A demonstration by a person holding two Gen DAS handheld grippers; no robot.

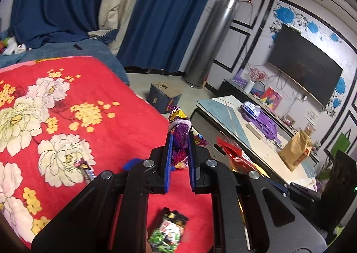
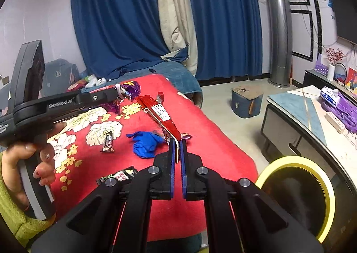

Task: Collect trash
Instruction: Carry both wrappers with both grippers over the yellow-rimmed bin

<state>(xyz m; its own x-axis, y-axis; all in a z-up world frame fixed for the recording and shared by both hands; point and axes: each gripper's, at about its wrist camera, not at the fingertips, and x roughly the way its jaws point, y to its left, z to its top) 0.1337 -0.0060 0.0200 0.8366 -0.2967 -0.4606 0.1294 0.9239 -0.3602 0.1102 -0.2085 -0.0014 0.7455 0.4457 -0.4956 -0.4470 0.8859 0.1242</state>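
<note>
Here, left tongs (image 1: 180, 141) grip purple wrapper (image 1: 178, 139).

Candy bar (image 2: 108, 142) left of glove (image 2: 146, 143)

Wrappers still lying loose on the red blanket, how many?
2: a brown bar wrapper near the white flowers, and a green-and-black packet by the near edge. Others may hide behind the claws.

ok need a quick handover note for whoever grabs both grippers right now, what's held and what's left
Left gripper: shut on the purple foil wrapper, lifted off the bed.
Right gripper: shut on the red snack packet, also lifted.
Yellow-rimmed bin: by the right gripper, beside the red floral blanket.
Left on the blanket: chocolate bar wrapper, blue glove, green-black snack packet.
Next: probably drop both into the bin.
</note>
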